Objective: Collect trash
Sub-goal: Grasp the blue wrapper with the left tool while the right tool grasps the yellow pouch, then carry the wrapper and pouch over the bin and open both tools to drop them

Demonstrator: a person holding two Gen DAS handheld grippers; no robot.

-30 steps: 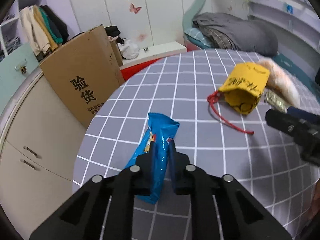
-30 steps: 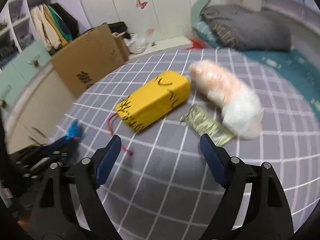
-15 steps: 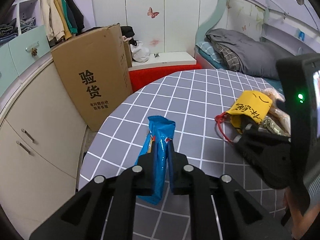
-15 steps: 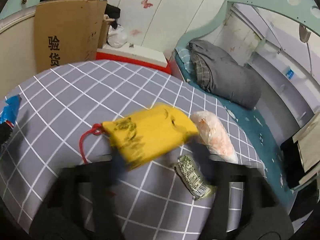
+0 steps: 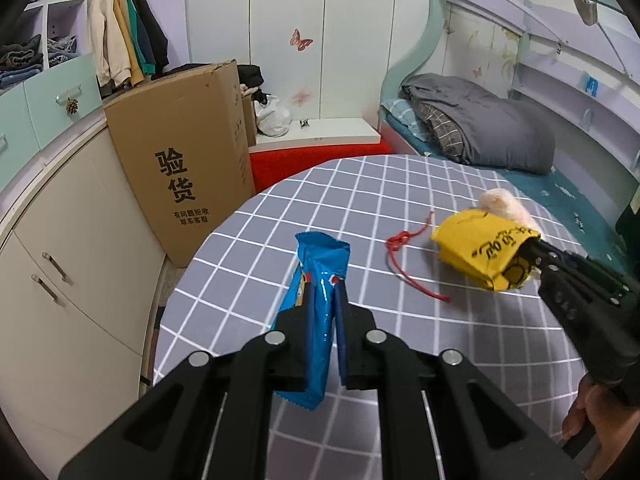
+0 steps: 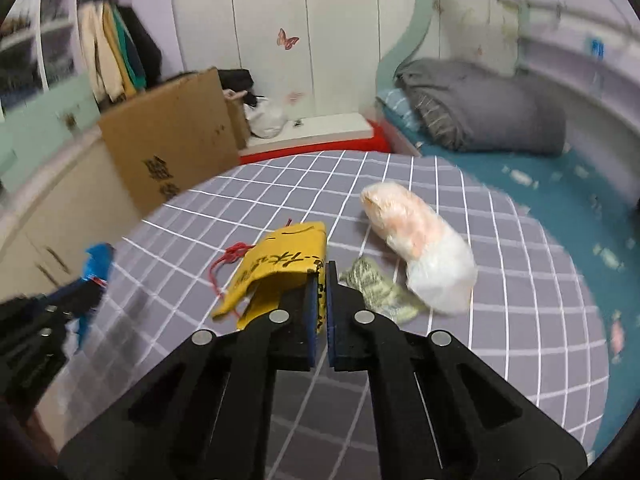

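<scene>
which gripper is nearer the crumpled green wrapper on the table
Right. The right gripper, shut on the yellow pouch, sits right beside the green wrapper; the left gripper holds the blue packet far across.

Pouch (image 6: pixel 280 264) on worktop (image 6: pixel 500 344): plastic bag (image 6: pixel 416 240) just right, wrapper (image 6: pixel 380 292) btwn them, snack packet (image 5: pixel 316 312) left, cardboard box (image 5: pixel 180 156) behind-left.
</scene>
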